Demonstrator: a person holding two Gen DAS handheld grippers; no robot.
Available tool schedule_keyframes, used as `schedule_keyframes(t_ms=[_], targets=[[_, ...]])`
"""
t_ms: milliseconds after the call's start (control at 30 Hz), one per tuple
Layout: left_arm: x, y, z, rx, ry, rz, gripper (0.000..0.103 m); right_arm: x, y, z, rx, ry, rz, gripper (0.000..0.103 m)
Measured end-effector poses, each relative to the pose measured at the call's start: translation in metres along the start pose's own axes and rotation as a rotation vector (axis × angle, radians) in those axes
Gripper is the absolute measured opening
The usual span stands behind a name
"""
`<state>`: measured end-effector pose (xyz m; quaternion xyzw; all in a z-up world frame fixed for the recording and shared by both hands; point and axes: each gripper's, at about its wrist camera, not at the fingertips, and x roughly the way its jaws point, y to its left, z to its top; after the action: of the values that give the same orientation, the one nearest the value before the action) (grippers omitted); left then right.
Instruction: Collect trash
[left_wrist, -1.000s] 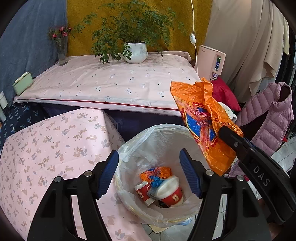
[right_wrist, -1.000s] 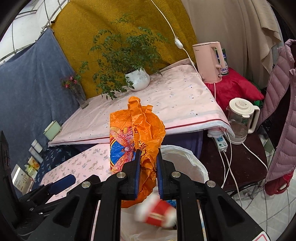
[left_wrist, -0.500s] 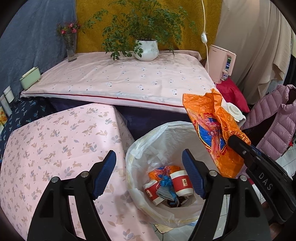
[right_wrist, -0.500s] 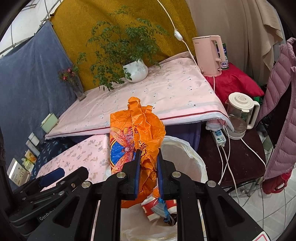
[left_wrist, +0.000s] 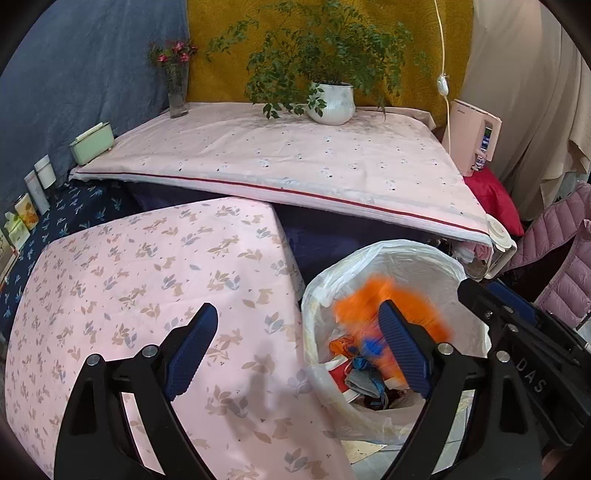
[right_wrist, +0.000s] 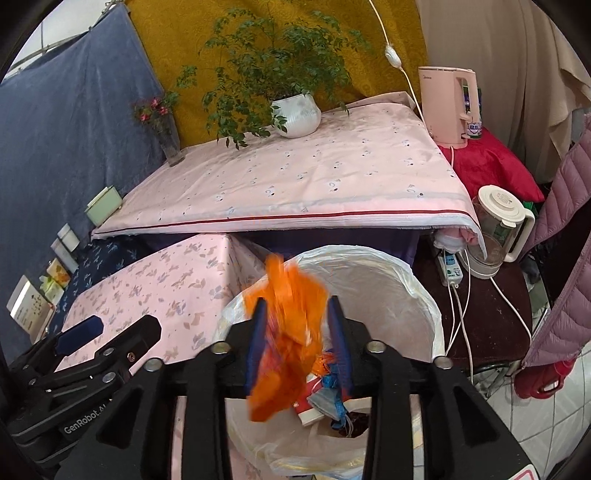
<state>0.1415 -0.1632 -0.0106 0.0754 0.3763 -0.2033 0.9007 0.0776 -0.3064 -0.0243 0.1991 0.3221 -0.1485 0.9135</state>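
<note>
A bin lined with a white bag (left_wrist: 439, 266) (right_wrist: 402, 291) stands beside the low pink-clothed table (left_wrist: 122, 280). Red paper cups, a grey rag and wrappers lie in it. An orange snack bag (right_wrist: 288, 332) (left_wrist: 373, 302), blurred by motion, drops between the fingers of my right gripper (right_wrist: 299, 339), whose jaws are opening and do not press on it. My left gripper (left_wrist: 295, 347) hangs over the table's corner and the bin's left rim; its jaws are opening with nothing between them. The right gripper shows in the left wrist view at the right edge (left_wrist: 517, 332).
A higher pink-clothed table (left_wrist: 295, 162) behind holds a potted plant (left_wrist: 328, 99), a flower vase (left_wrist: 177, 88) and a green box (left_wrist: 92, 142). A pink kettle (right_wrist: 448, 107), a clear kettle (right_wrist: 498, 229), a power strip with cords (right_wrist: 450, 266) and a puffy jacket (right_wrist: 569, 258) crowd the right.
The right jaws have parted and the orange bag, held upright before, now falls blurred toward the bin. The left jaws have spread wider and swung left over the table's corner.
</note>
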Motion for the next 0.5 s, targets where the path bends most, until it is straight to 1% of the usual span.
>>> schedule_keyframes(t_ms=[200,267,333,500], targets=[[-0.004,0.013,-0.006,-0.018,0.006,0.025,0.084,-0.002,0.010,-0.005,-0.049,0.032,0.002,0.040],[-0.005,0.017,-0.009,-0.023,0.010,0.037,0.084,-0.005,0.014,-0.007,-0.084,0.039,-0.017,0.043],[-0.008,0.020,-0.012,-0.026,0.012,0.050,0.085,-0.008,0.016,-0.011,-0.114,0.043,-0.032,0.053],[-0.015,0.024,-0.021,-0.032,0.023,0.057,0.087,-0.018,0.020,-0.018,-0.138,0.047,-0.058,0.068]])
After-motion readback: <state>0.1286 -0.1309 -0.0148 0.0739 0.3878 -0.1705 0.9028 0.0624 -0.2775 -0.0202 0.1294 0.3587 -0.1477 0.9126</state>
